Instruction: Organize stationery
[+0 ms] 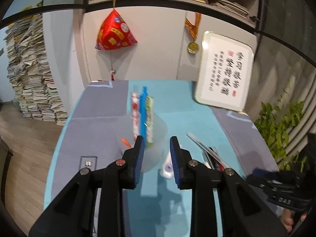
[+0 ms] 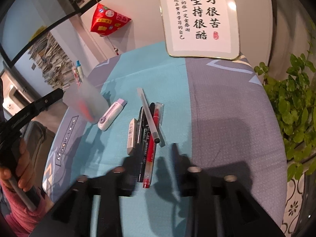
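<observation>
Stationery sorting on the teal-and-grey cloth-covered table (image 2: pixel 227 102). The frosted translucent plastic pen cup (image 1: pixel 156 138) stands at the left side of the table, already holding three upright items: a red-and-white patterned pen, a bright blue pen (image 1: pixel 142 110) and a green-patterned pen; something orange shows through the cup wall, identity unclear. The left gripper (image 1: pixel 156 154) sits just in front of the cup with its blue-padded fingers (image 1: pixel 139 158) spread apart and nothing between them; the cup is behind the gap, not pinched. The right gripper (image 2: pixel 150 158) hovers low over the loose pile, its jaws motion-blurred but apart, with nothing gripped. Remaining loose: a white-and-lilac correction tape dispenser (image 2: pixel 111 114) just beside the cup, a grey rectangular eraser with a barcode sleeve (image 2: pixel 132 136), a black marker (image 2: pixel 145 144), a red gel pen with clear barrel (image 2: pixel 151 154) and a frosted white-capped pen (image 2: pixel 150 114) lying diagonally across the others. Judgement: the next pick is from this pile, and the diagonal pen on top is the clean choice since lifting a lower one would drag its neighbours. Approach across the barrel near mid-length, close squarely so it does not roll out, lift clear before travelling. The left gripper could steady the cup, which looks light and likely to tip when a pen drops in.
</observation>
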The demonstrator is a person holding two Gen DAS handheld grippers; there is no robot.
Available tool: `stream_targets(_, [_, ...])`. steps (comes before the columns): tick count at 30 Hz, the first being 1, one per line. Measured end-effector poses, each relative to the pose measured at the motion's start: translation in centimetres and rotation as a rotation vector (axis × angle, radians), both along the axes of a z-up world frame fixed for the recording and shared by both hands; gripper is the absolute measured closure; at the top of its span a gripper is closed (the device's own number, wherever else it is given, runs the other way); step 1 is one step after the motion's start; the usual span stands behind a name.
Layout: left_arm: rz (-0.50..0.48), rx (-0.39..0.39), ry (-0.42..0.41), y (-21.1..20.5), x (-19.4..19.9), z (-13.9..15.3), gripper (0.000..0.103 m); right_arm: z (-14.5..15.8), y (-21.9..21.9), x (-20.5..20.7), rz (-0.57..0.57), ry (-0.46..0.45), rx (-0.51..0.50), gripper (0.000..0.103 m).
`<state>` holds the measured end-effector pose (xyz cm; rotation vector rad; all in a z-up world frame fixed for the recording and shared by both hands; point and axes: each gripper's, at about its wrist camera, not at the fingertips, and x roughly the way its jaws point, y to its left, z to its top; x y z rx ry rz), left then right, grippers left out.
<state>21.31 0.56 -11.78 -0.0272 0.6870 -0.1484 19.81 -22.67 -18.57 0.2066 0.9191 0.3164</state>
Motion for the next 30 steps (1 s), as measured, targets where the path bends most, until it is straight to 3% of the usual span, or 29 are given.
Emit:
stream_targets(8, [-0.078,0.028,0.084,-1.9,-1.5,-2.9,0.078,-1.1,1.8,2.5,0.033,-0.017,-0.124,0.058])
stream_targets(12, [-0.101,0.022,0.136,-2.2,-1.5,-4.3,0.079,-2.1,2.9,3.8,0.11,0.018,-0.119,0.058])
stream_targets(14, [-0.108,0.023,0.154,-2.5,-1.5,-4.8,0.079,-2.9,3.1,4.5,0.115,0.043,-0.126,0.069])
stream_targets(16, [-0.118,0.029,0.159,-2.8,-1.5,-5.1,0.079,-3.0,2.8,4.6,0.108,0.048,-0.095,0.092])
stream_targets(23, [-0.155,0.027,0.171,-3.9,-1.4,-5.4,0.079,-1.8,-0.1,2.6,0.027,0.017,-0.089,0.093])
stream_targets(30, [-0.236,0.024,0.194,-6.9,-1.4,-5.7,0.079,-3.4,-3.5,-0.9,0.02,0.106,-0.121,0.093])
